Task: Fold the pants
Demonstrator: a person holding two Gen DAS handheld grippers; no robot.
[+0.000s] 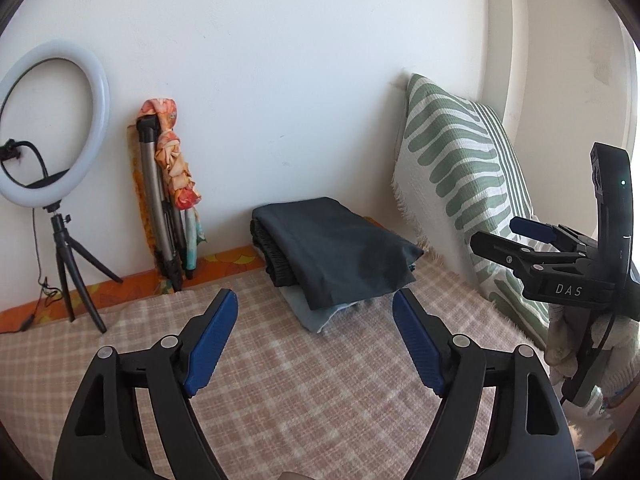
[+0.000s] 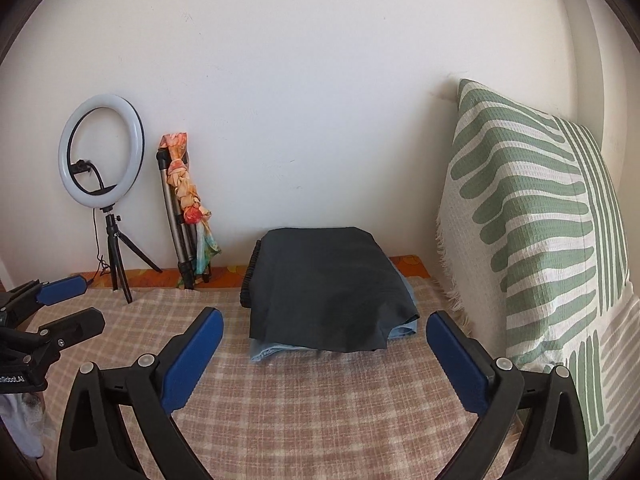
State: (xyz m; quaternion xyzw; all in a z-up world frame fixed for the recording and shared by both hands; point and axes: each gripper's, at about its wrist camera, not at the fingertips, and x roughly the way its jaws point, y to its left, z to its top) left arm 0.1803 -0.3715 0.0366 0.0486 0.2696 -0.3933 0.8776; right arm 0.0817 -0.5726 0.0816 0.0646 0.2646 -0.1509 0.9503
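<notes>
A folded pair of dark pants [image 1: 336,248] [image 2: 324,280] lies on top of a folded light blue garment [image 1: 316,316] [image 2: 264,350], on the checked blanket [image 1: 300,380] [image 2: 320,400] close to the wall. My left gripper [image 1: 314,294] is held short of the stack, open, with nothing between its blue pads. My right gripper [image 2: 325,314] is also open and empty, a little back from the stack's near edge. Each gripper shows in the other's view: the right gripper [image 1: 496,232] at the right, the left gripper [image 2: 86,298] at the left.
A green-striped pillow [image 1: 460,168] [image 2: 528,220] leans upright just right of the stack. At the left, a ring light [image 1: 60,49] [image 2: 102,101] stands on a small tripod, beside a folded tripod [image 1: 160,184] [image 2: 176,208] wrapped in a floral scarf. The white wall is behind.
</notes>
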